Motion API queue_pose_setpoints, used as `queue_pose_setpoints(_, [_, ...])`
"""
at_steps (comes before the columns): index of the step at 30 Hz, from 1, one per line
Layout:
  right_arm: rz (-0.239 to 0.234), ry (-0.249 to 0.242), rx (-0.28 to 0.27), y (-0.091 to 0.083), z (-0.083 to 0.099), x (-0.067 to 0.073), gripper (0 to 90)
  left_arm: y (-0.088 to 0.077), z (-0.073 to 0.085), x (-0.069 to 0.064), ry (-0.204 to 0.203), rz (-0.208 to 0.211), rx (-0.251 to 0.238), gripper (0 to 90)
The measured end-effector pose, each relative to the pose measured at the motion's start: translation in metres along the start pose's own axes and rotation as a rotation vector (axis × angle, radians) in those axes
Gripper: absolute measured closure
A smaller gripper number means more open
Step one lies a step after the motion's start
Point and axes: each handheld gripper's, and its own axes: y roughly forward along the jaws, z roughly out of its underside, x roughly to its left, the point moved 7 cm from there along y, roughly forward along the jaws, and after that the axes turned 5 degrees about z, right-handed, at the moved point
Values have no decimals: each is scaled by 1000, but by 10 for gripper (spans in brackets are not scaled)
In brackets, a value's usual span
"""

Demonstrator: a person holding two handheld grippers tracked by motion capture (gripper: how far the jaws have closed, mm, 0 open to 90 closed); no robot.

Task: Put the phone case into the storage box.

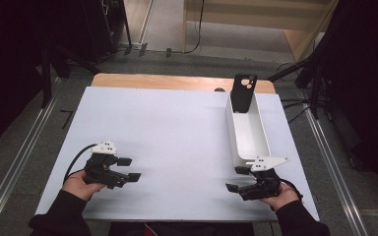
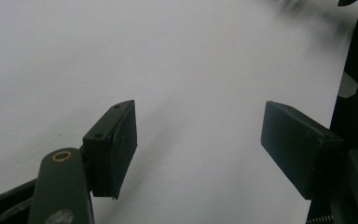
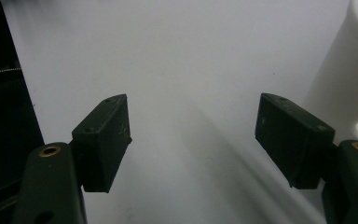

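A broad stretch of bare white counter lies open between the left tool and the right tool, giving either one free passage across the middle and toward the far edge. Along the right side a long white tray with raised walls stands in the way, its near end just beside the right tool, and a black phone case leans upright out of its far end. Each tool's jaws stand apart over bare surface, with the tray wall close at the right tool's side.
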Motion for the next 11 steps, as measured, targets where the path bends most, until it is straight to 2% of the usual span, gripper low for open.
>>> queue_pose_setpoints(7, [6,3,3,0,1,-1,240,0,0,0,-2,1,0,268])
queue_pose_setpoints(11, [44,21,27,1,3,-5,226,0,0,0,-4,1,-3,268])
